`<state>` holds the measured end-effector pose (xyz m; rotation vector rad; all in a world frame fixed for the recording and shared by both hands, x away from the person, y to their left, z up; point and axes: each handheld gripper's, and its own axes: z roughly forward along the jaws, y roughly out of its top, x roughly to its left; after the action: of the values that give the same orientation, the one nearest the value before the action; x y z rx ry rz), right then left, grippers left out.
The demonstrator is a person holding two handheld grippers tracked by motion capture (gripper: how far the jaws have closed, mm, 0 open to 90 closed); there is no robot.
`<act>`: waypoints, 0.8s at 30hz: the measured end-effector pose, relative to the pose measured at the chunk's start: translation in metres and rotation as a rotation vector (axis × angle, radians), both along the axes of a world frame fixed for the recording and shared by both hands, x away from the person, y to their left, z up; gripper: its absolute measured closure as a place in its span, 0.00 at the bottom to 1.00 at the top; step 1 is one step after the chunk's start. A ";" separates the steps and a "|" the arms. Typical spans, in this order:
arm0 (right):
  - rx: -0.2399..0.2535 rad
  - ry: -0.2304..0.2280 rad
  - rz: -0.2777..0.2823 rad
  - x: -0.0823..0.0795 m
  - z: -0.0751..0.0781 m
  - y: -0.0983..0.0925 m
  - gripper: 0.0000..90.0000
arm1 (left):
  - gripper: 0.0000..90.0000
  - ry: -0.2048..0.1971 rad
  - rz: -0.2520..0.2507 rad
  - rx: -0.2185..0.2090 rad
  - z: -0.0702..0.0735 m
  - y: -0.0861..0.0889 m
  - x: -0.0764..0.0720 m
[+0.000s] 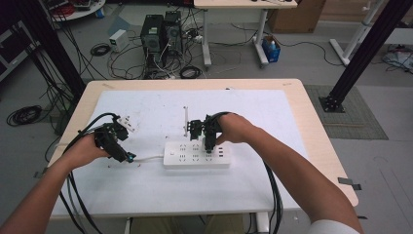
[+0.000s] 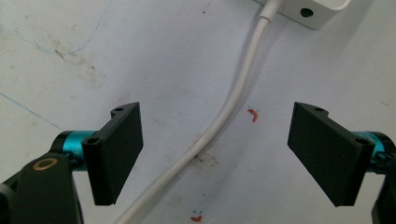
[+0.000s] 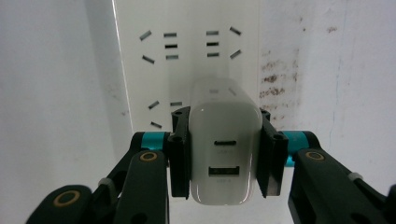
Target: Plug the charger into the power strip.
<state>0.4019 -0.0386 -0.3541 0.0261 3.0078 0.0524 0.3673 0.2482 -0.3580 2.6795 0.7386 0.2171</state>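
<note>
Evidently seating the white charger (image 3: 225, 158), clamped in the right tool (image 3: 225, 154) over the power strip (image 1: 196, 155) on the counter (image 1: 302, 102), wants square, vertical pressure while the spread, empty left tool (image 2: 215, 154) straddles the cord (image 2: 224, 112).

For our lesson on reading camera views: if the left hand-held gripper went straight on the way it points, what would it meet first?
Probably the white cable, which runs between the open left hand-held gripper's jaws on the white table cover; depth is uncertain.
</note>
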 end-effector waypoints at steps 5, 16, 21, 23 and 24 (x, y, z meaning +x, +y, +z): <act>0.026 0.023 -0.014 0.004 -0.001 -0.002 0.70 | 0.20 0.007 0.003 -0.004 -0.004 0.002 0.000; 0.045 0.024 0.021 0.005 -0.005 -0.004 0.70 | 0.20 0.013 0.016 -0.024 -0.013 -0.001 0.002; 0.044 -0.004 0.035 0.001 -0.007 -0.003 0.70 | 0.20 0.005 0.013 -0.020 -0.011 -0.001 0.002; 0.039 -0.015 0.034 -0.002 -0.007 -0.002 0.70 | 0.20 0.006 0.020 -0.026 -0.012 -0.001 0.002; 0.044 -0.018 0.032 -0.002 -0.007 -0.002 0.70 | 0.20 0.005 0.019 -0.027 -0.012 -0.001 0.002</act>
<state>0.4001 -0.0409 -0.3616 -0.0175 2.9891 0.1213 0.3689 0.2475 -0.3699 2.6492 0.7636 0.2041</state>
